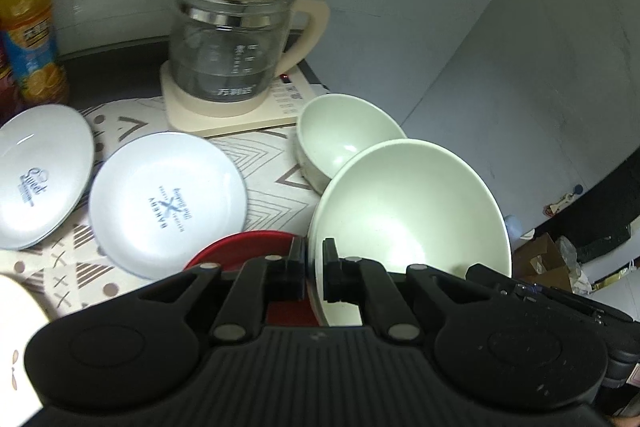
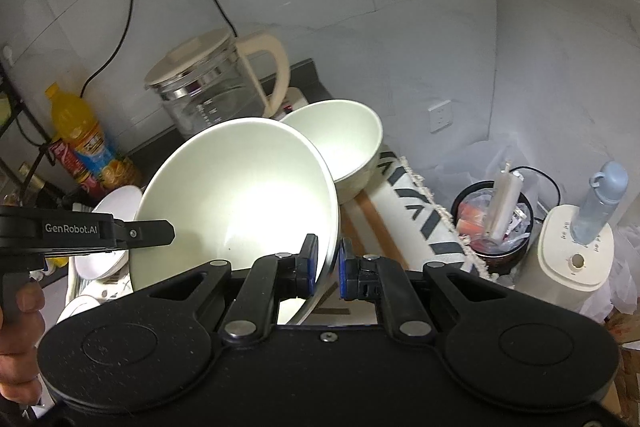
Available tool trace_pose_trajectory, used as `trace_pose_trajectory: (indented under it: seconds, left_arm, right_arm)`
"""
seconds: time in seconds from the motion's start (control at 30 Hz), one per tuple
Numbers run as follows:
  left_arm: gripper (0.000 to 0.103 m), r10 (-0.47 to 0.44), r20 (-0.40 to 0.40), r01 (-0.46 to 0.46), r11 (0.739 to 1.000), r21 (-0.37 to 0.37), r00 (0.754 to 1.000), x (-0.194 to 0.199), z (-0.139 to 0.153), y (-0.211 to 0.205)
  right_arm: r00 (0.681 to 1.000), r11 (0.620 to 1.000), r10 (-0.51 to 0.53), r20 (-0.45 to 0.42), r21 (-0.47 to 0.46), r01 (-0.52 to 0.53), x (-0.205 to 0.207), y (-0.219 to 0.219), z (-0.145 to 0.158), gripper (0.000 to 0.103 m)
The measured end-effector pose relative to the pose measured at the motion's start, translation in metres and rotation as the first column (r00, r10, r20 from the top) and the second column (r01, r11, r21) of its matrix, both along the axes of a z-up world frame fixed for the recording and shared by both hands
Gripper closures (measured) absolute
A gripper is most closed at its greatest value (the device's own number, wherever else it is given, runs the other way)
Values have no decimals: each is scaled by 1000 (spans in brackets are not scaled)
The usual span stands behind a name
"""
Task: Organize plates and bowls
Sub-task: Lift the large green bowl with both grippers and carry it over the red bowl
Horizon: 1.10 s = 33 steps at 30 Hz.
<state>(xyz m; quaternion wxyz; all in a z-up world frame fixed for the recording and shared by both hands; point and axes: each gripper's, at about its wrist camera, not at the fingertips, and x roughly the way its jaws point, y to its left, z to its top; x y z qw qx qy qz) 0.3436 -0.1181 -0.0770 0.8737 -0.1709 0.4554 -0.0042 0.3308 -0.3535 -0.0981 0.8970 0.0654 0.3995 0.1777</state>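
Note:
A large pale green bowl hangs tilted above the patterned cloth. My left gripper is shut on its left rim, and in the right wrist view that left gripper reaches in from the left. My right gripper is shut on the bowl's right rim. A smaller pale green bowl stands just behind it on the cloth. Two white printed plates lie to the left. A red plate lies under my left fingers, mostly hidden.
A glass kettle on its cream base stands at the back by the wall. An orange juice bottle is at the back left. Right of the table are a full bin and a cream appliance.

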Motion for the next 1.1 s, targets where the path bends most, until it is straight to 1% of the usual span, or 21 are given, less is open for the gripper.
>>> trace_pose_trajectory:
  seconds: [0.33,0.57,0.87,1.1]
  left_arm:
    - [99,68,-32,-69,998,-13,997,-26,-11,26]
    - [99,93,-70,-95,995,-19,993,-38,-24,36]
    - [99,107,-126,-111,993,-26,986,-43,-47,42]
    - [99,126,-143,-130,991,-22,982,-43,-58,47]
  right_arm:
    - [998,998,64,-20,-14,-64,-12,27,-6,92]
    - [994,994,97,-49,-38,-99,-16,41,-15,92]
    - [988,985,130,-79,-101,-137,-17,54,-31,91]
    - [983,977,160,-91,-130,-171,-15,62,-38,91]
